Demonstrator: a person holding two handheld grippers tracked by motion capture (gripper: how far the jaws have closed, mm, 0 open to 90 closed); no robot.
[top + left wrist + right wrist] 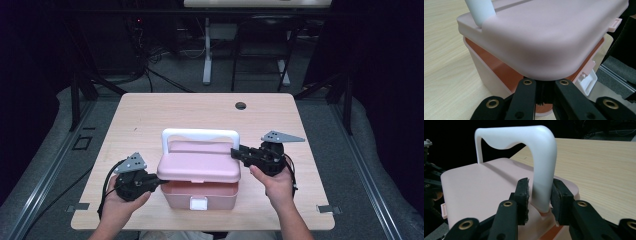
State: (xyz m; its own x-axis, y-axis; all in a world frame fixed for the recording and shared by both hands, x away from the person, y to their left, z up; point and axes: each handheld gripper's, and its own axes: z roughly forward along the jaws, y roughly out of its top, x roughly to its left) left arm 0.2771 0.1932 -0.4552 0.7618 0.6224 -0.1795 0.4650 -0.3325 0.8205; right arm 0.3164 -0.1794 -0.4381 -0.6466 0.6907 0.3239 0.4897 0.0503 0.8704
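A pink box [200,196] with a white front latch [198,203] stands at the near middle of the wooden table [150,115]. Its pink lid [200,167] sits raised off the base, and a gap shows the orange inside [499,72]. A white arched handle [200,133] stands upright on the lid. My left gripper [162,182] is at the box's left end, shut, with its tips [544,85] tucked under the lid's corner [544,62]. My right gripper [235,151] is at the right end. Its jaws straddle the handle's right leg [544,182], with a thin gap at one pad [524,195].
A round cable hole [240,106] lies near the table's far edge. Small metal brackets [324,209] sit at the near corners. Beyond the table are white and black desk legs [206,55] and cables on a dark floor. My hands come in from the near edge.
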